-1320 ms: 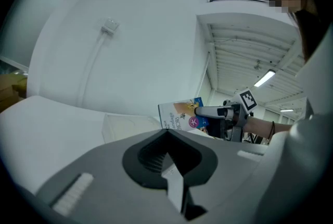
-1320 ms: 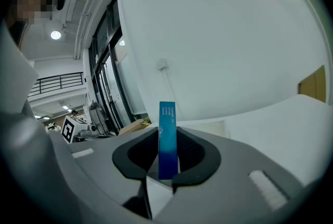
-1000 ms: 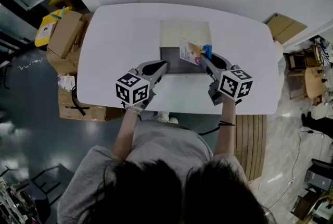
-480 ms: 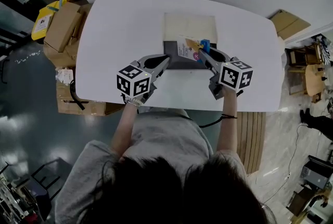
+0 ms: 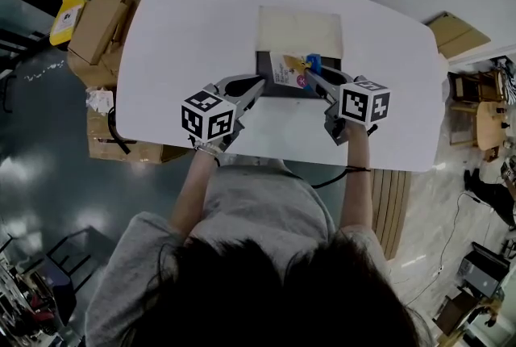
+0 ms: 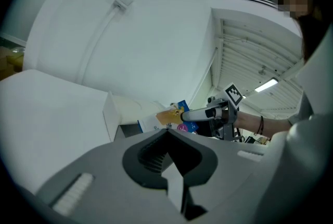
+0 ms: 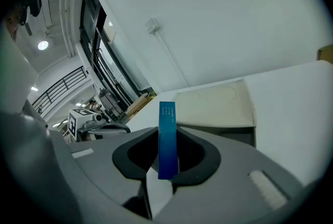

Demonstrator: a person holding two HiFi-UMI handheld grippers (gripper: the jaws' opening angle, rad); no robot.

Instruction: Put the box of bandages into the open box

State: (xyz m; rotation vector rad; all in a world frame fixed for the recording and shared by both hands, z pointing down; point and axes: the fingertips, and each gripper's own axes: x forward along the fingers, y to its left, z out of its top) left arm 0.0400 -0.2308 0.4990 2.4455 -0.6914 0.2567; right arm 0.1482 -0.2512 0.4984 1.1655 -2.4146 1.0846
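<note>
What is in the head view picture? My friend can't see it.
Seen from above, a person's right gripper holds a box of bandages over an open box on a white table. The left gripper is beside the open box with its jaws together, holding nothing. Cardboard boxes sit on the floor to the left.

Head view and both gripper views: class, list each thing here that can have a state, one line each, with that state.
open box: open, lid folded back.
box of bandages: gripped, held over the open box, not yet released.
right hand-held gripper: shut on the box of bandages.
left hand-held gripper: shut, nothing between its jaws.
</note>
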